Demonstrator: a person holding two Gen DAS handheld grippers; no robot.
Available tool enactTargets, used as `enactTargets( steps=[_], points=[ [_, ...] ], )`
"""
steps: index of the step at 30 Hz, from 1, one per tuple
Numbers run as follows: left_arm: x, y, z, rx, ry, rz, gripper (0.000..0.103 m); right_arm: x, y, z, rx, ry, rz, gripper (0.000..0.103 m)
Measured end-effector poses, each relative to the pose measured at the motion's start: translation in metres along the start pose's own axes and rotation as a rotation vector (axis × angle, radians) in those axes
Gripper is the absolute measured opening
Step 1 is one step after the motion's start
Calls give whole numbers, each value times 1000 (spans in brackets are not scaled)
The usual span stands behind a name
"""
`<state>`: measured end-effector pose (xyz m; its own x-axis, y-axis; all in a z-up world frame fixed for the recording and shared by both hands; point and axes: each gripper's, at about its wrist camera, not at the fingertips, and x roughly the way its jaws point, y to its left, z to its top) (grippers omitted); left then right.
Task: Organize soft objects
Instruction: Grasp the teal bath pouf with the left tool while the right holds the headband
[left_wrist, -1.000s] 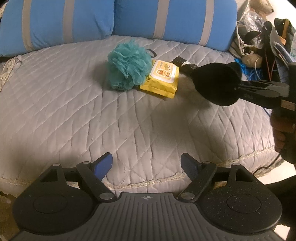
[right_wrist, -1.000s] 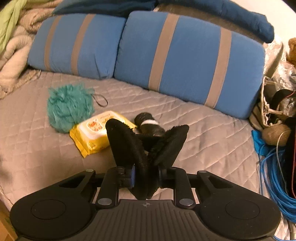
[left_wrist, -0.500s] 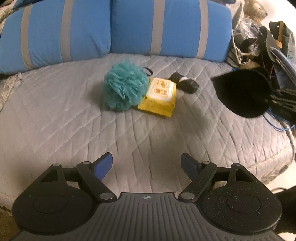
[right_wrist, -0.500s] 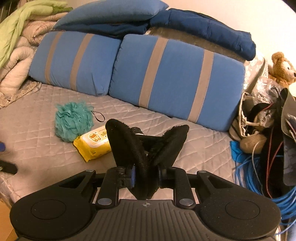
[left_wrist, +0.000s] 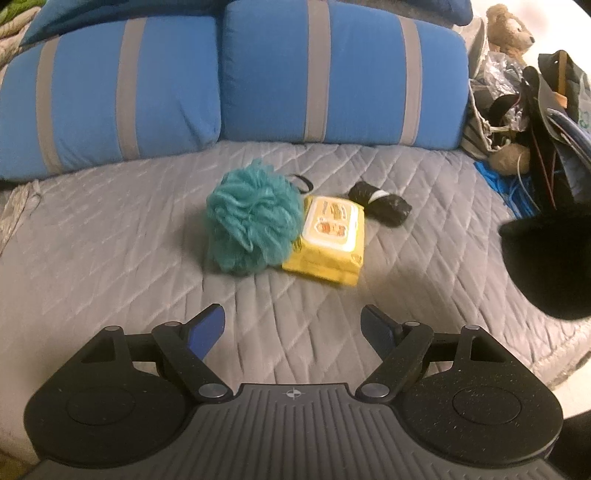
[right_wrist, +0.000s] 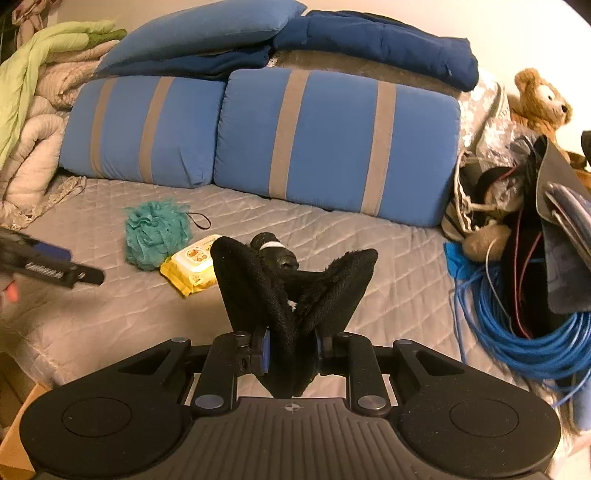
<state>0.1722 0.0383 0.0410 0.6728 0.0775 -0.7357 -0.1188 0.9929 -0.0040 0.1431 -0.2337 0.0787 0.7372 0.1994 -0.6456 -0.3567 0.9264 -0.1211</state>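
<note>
Bottom of the left wrist view, the left gripper (left_wrist: 293, 326) sits spread wide, nothing in it. Center of the right wrist view, the right gripper (right_wrist: 291, 349) is clamped on a fuzzy black cloth (right_wrist: 295, 291), folded into a V.

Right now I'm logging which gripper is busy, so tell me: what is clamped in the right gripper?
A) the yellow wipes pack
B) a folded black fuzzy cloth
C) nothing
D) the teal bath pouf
B: the right gripper is closed on the black fuzzy cloth, while the teal pouf and the yellow wipes pack lie on the bed.
</note>
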Motion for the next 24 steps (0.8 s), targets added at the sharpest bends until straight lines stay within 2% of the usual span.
enactTargets(
  steps=[10, 13, 24],
  points=[
    [34, 1, 20, 34, -75, 5, 81, -17, -12, -13, 58, 19, 10, 25],
    [48, 2, 26, 45, -79, 16, 81, -20, -15, -16, 71, 28, 14, 25],
    [97, 29, 44, -21, -68, 29, 81, -17, -17, -20, 85, 48, 24, 25]
  ],
)
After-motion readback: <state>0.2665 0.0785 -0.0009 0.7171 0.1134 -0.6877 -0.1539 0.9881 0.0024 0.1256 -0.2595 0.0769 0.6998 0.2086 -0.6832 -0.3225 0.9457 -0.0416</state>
